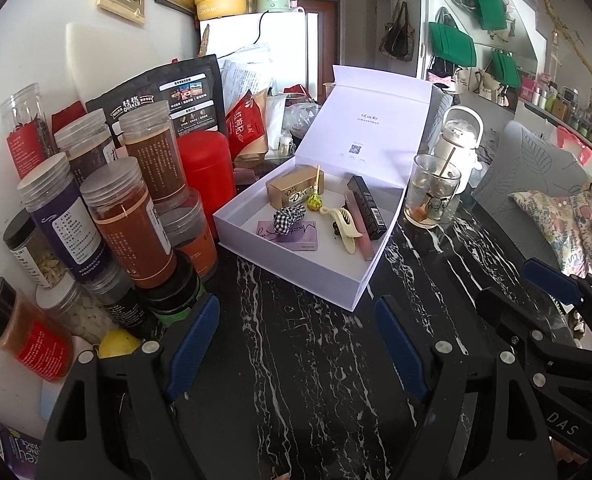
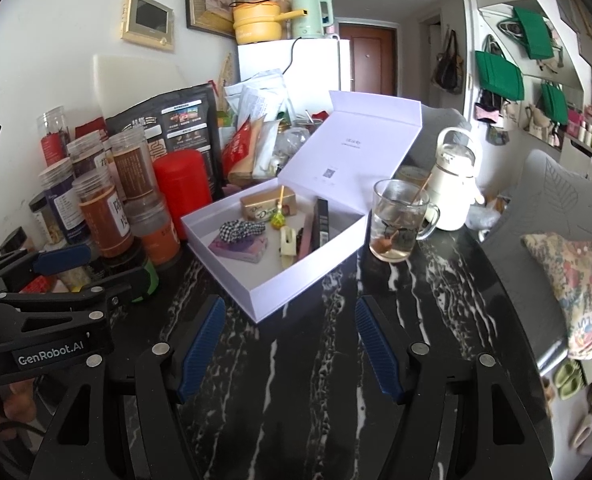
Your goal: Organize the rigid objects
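Both claws hang released with nothing between the pads — left claw (image 1: 296, 344), right claw (image 2: 289, 346) — above the dark surface (image 2: 296, 400). The small items already lie inside the white box (image 1: 316, 280). A careless reach could clip the glass mug (image 2: 400, 220) just beside it — or topple the crowded jars (image 1: 127, 220).

lid print (image 1: 371, 117) unreadable, purple packet (image 1: 13, 450) cut off

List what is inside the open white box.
Inside the white box: a gold chocolate box, a green lollipop, a checked scrunchie lying on a purple case, a cream hair claw, a pink tube and a black carton. The case's top is partly covered.
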Tool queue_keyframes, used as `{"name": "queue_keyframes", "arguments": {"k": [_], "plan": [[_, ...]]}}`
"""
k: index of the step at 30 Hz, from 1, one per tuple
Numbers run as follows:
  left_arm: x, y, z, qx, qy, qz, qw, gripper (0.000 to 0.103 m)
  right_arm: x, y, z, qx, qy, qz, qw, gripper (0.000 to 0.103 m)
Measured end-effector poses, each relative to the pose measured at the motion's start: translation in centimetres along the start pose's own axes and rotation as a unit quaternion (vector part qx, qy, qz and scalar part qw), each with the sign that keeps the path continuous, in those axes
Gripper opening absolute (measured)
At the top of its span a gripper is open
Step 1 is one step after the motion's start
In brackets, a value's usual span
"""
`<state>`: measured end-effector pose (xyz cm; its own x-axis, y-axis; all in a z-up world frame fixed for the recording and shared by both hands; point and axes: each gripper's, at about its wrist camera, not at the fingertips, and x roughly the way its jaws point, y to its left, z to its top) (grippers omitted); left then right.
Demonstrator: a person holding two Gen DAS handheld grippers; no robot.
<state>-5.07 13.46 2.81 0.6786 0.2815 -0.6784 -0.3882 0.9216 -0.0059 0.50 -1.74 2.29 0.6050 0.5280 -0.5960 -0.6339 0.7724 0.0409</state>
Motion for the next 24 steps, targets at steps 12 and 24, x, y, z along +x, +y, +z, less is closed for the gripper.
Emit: {"name": "queue_keyframes", "arguments": {"k": [12, 24], "plan": [[0.27, -0.19, -0.22, 0.003, 0.005, 0.003, 1.0000, 0.080, 0.06, -0.32, -0.09, 0.002, 0.002, -0.002, 1.000, 0.068], [0.43, -0.32, -0.47, 0.007, 0.007, 0.008, 0.9999, 0.080, 0.22, -0.27, -0.16, 0.003, 0.004, -0.003, 1.000, 0.068]]}}
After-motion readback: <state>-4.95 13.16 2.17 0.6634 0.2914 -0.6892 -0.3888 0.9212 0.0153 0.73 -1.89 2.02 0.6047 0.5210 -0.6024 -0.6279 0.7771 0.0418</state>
